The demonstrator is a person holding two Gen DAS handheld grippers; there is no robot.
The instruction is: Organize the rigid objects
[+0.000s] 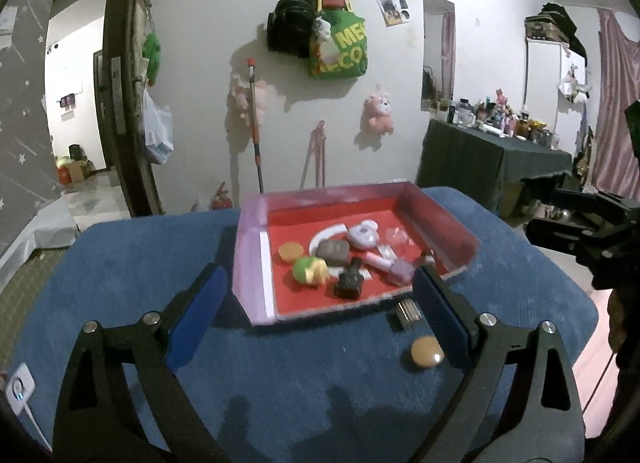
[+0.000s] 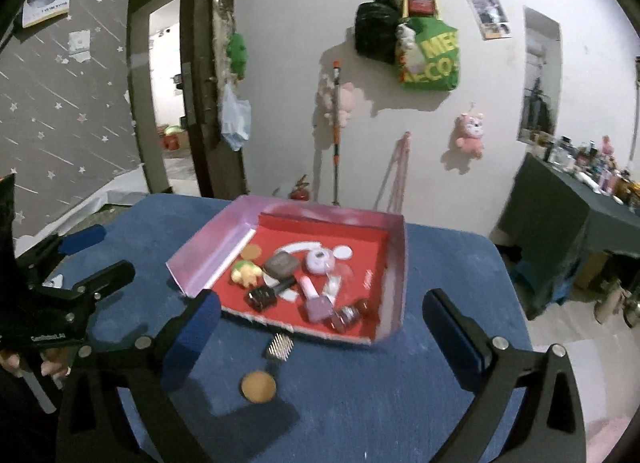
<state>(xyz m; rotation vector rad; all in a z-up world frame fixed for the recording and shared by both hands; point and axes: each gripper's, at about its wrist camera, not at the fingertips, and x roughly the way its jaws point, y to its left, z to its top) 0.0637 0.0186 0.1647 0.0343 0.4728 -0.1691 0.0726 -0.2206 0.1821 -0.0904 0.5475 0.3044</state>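
Both the left gripper [image 1: 320, 303] and right gripper [image 2: 324, 323] hold jaws wide, empty. The flat round tan disc [image 2: 258, 386] lies on the blue-covered bench [image 2: 440, 343], near the red-lined shallow cardboard tray [image 2: 394, 263]. Judged light, stiff, thin: pinch across its rim.

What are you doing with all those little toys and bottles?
A person holds a gripper in each hand and is tidying small things into the red box on the blue table. Most are already inside. A round tan disc and a small silver piece lie on the table outside it. The left gripper and the right gripper are both open and hold nothing.
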